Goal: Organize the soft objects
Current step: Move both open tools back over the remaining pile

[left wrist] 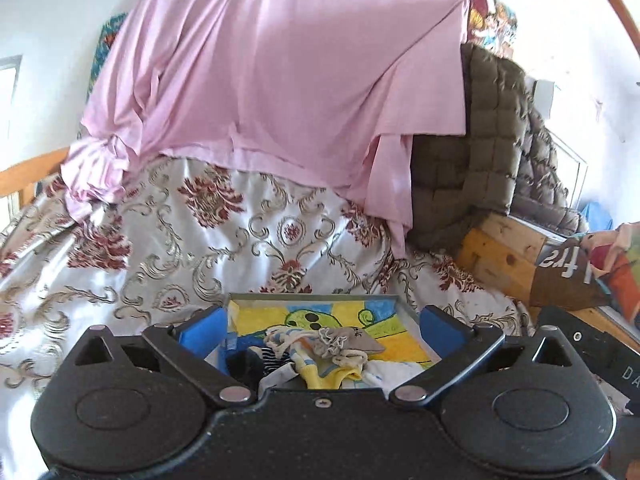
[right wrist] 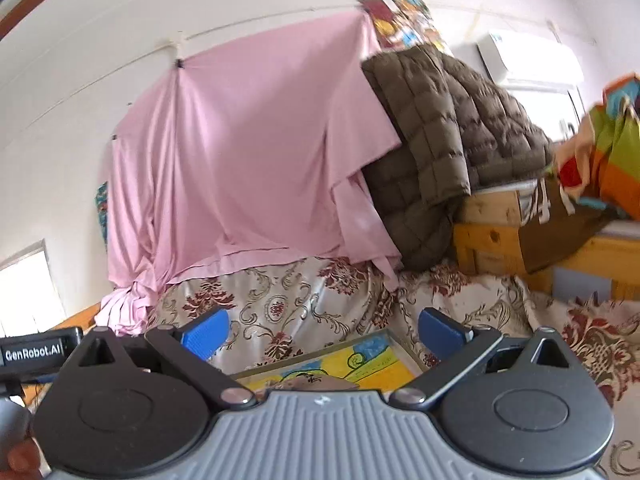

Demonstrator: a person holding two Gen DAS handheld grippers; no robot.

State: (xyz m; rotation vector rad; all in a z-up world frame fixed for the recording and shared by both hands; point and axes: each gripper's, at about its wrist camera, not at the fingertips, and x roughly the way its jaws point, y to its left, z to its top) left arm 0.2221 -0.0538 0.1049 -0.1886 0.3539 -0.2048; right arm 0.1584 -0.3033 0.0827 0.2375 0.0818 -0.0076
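A shallow tray [left wrist: 312, 298] with a yellow, green and blue cartoon bottom lies on the floral bedspread [left wrist: 168, 248]. A heap of small socks [left wrist: 320, 354], grey, striped and yellow, rests in it. My left gripper [left wrist: 322, 330] hangs above the tray's near side, open, its blue pads [left wrist: 202, 334] wide apart and empty. In the right wrist view the same tray [right wrist: 396, 340] shows low down, its socks mostly hidden behind the gripper body. My right gripper [right wrist: 326, 330] is open and empty above the bedspread [right wrist: 280, 300].
A pink sheet [left wrist: 272, 72] hangs on the wall behind the bed. A brown quilted blanket [left wrist: 488, 152] lies on a wooden frame [left wrist: 508, 256] at the right, with colourful cloth [right wrist: 612, 152] beside it. The other gripper's black body [left wrist: 592, 344] shows at the right edge.
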